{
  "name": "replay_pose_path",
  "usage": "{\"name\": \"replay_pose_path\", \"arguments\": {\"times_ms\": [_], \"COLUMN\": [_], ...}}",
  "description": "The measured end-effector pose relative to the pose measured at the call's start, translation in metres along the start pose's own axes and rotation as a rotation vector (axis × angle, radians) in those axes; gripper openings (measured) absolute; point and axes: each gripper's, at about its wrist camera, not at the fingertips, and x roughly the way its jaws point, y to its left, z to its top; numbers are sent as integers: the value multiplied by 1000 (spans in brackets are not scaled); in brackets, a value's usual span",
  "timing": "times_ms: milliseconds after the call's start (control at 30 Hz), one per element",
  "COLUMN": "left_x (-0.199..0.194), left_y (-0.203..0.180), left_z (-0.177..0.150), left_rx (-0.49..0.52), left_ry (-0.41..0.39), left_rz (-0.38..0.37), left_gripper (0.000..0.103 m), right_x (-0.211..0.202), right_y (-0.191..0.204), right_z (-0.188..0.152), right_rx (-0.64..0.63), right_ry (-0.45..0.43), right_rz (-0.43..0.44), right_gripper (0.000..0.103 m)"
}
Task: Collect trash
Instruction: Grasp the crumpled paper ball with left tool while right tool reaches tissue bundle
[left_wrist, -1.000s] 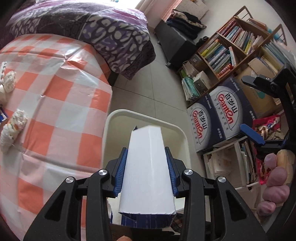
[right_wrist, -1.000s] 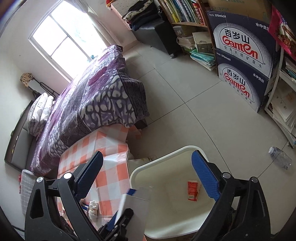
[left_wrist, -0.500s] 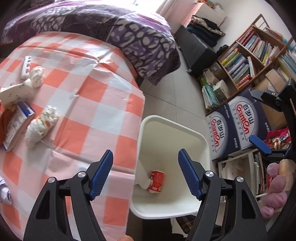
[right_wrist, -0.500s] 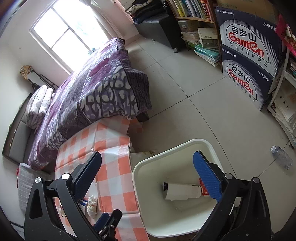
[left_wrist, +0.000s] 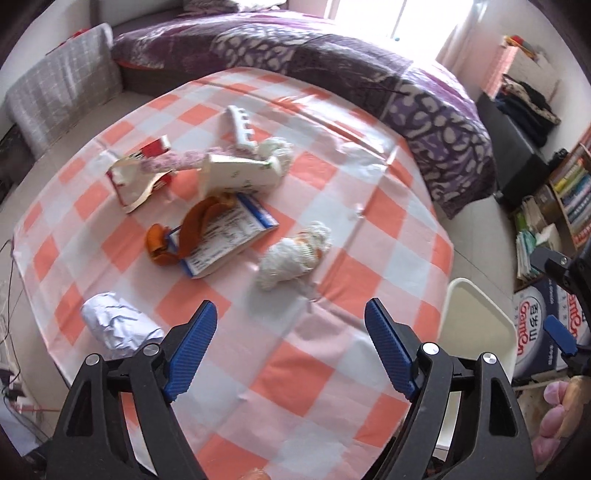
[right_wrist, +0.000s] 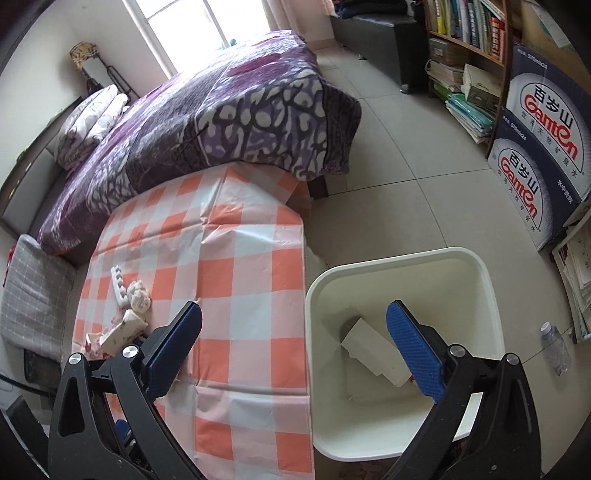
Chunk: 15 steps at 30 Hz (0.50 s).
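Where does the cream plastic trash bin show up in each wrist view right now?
Left wrist: cream plastic trash bin at the right edge, only its rim and near wall visible, past the table edge.
Right wrist: the bin fills the lower right, open, a white carton inside.
Shared landmark: orange-and-white checked tablecloth, beside the bin in both.

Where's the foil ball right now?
Left wrist view: the foil ball sits on the tablecloth near its left edge, just beyond the left tool's left finger.
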Motion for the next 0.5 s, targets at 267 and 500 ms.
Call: {"name": "replay_pose_path", "arguments": {"times_ms": [267, 500], "left_x": [7, 25], "left_y": [70, 126], "left_z": [1, -6], "left_rx": [-226, -414], "left_ry": [59, 188], "left_rz": [113, 116], "left_gripper": [83, 83], "right_x": [17, 32], "right_y": [38, 70], "right_z": [-20, -36], "right_rx": [-88, -160], "right_ry": [50, 84], "right_rz": [13, 24], "right_gripper": [96, 96]}}
